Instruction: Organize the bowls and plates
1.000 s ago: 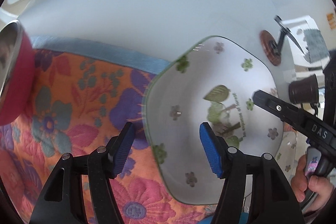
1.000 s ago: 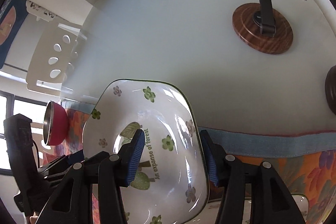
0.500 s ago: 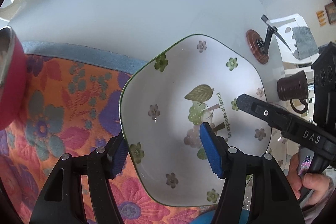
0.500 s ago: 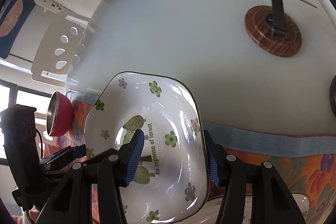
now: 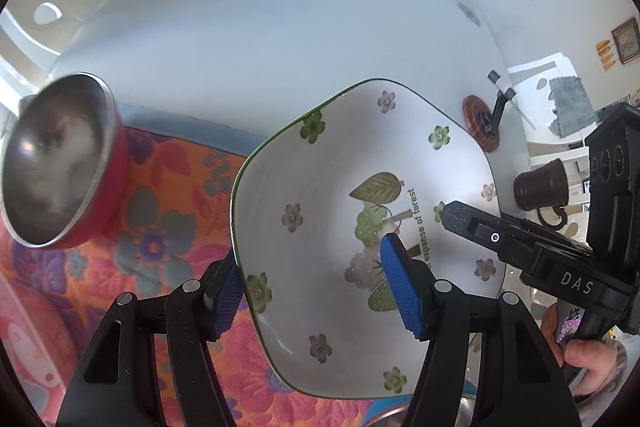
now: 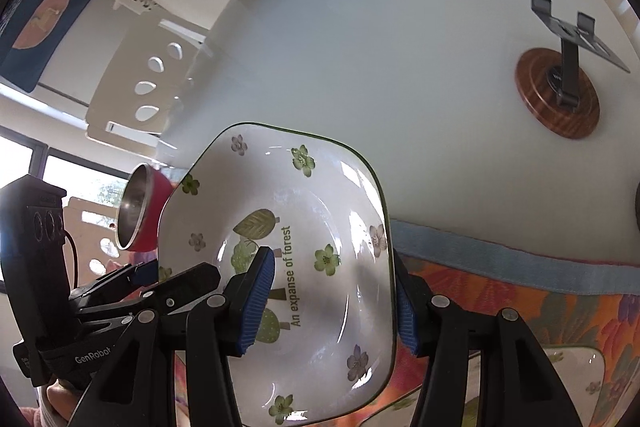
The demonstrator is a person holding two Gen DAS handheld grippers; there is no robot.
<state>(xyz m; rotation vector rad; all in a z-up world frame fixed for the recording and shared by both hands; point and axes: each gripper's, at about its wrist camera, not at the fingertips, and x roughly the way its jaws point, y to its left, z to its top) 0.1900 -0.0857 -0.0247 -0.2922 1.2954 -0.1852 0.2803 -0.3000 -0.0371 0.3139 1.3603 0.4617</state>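
Floral bowl (image 5: 344,227) rim sits between both grippers' jaws.

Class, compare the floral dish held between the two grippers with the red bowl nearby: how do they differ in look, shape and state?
1. The floral dish is white ceramic with painted flowers and lettering; the red bowl is red outside, bare metal inside.
2. The dish has an angular rim; the bowl's is round.
3. The dish has the left gripper and right gripper straddling its rim; no gripper touches the bowl.

Both look empty.
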